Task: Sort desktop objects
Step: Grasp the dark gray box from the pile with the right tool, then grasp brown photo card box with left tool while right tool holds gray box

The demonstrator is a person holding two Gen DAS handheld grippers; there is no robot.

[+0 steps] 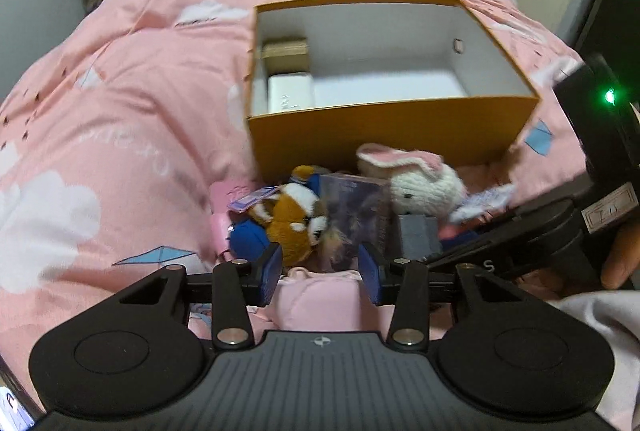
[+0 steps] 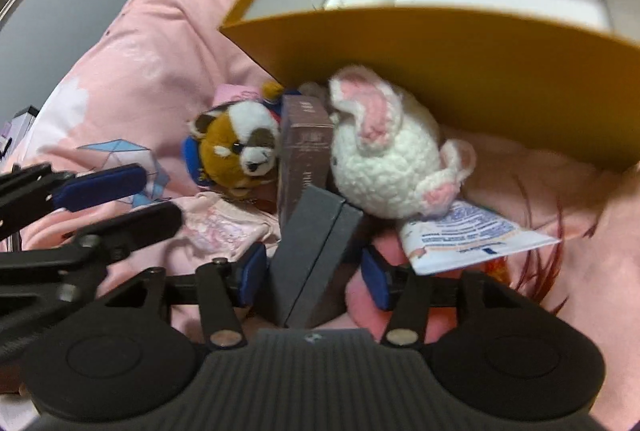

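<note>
pink bedding [image 1: 132, 119], two-packet orange box [image 1: 384, 143]

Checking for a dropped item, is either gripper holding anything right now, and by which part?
Neither. The right gripper straddles the near end of the grey box, jaws apart; the left gripper is open over pink cloth.

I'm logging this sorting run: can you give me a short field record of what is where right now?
surface: pink bedspread
container: yellow box, open top
in box: white box, tan box
in front of box: red panda toy, white bunny toy, brown box
right tool: open, grey box between its fingers
left tool: open, holding nothing
</note>
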